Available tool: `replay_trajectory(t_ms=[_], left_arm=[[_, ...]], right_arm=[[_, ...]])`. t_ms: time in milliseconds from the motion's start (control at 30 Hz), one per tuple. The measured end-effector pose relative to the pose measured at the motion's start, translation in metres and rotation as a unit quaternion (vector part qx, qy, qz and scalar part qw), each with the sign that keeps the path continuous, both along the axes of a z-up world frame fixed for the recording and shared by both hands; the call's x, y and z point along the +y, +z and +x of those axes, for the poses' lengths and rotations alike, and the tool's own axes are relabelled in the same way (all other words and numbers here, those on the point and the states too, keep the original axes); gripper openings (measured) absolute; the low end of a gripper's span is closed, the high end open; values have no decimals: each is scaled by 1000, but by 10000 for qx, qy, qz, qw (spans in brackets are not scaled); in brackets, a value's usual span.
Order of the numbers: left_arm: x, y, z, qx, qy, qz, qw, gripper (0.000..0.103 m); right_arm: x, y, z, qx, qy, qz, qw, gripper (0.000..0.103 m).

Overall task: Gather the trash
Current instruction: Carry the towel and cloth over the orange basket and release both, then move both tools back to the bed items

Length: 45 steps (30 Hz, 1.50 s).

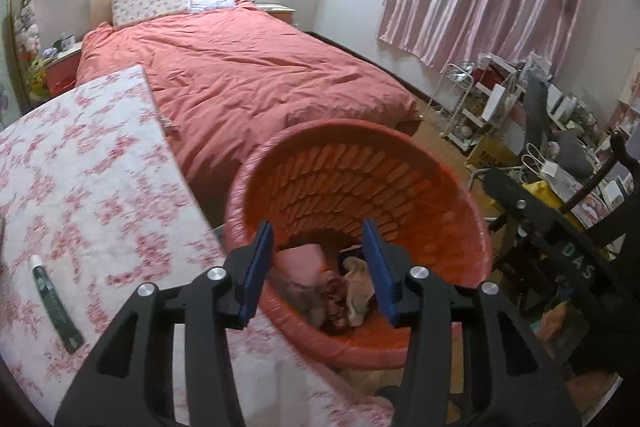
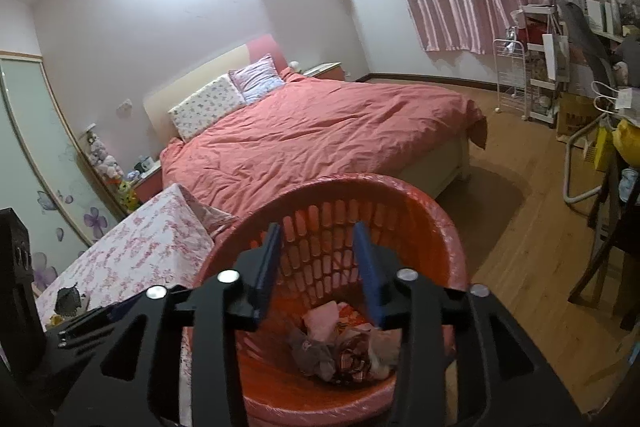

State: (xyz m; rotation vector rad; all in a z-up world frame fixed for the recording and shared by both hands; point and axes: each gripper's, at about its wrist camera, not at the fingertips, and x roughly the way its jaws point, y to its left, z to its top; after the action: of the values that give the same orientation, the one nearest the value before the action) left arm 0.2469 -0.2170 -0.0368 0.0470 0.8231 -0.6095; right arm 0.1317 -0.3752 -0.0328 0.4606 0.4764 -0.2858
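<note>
An orange slatted plastic bin (image 1: pixel 400 163) (image 2: pixel 424 211) stands on the floor beside a table with a pink floral cloth (image 1: pixel 100 187) (image 2: pixel 132 251). Crumpled wrappers and pink scraps (image 1: pixel 336 287) (image 2: pixel 344 339) lie at its bottom. My left gripper (image 1: pixel 318 245) hangs over the bin's near rim, open, with nothing between its blue pads. My right gripper (image 2: pixel 316 247) also hovers above the bin's mouth, open and holding nothing. A dark green tube (image 1: pixel 54 303) lies on the cloth to the left. A crumpled dark scrap (image 2: pixel 68 301) sits on the table's near corner.
A bed with a coral duvet (image 1: pixel 248 75) (image 2: pixel 320 131) fills the space behind the bin. Cluttered shelves, boxes and bags (image 1: pixel 500 107) (image 2: pixel 560 75) line the right wall under pink curtains. A dark chair (image 2: pixel 608 247) stands at right. Wooden floor (image 2: pixel 520 227) lies between.
</note>
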Motion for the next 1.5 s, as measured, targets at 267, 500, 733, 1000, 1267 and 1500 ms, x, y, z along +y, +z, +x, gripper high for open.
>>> replay_trajectory(t_ms=[267,500,733,1000,1267,1500], left_arm=[[61,14,-17,-304,473,227,9982,66],[128,27,-28,-436,1040,243,9933,70],[203,36,-33,-493,1769,264,9826,74],[284,36,-31,-412,2554,261,9656,74],[331,33,-28,-429,2951,295,9541,74],[354,30,-16,-357,3118,201,9493,74]], right_arm=[[34,14,3,118,246,-245,9993,47],[81,21,12,154,882,-344,9954,47],[140,24,30,270,1664,-484,9845,47],[204,11,53,620,2416,-611,9664,46],[248,-7,75,1054,2811,-782,9507,39],[267,-21,97,1430,2894,-855,9426,36]])
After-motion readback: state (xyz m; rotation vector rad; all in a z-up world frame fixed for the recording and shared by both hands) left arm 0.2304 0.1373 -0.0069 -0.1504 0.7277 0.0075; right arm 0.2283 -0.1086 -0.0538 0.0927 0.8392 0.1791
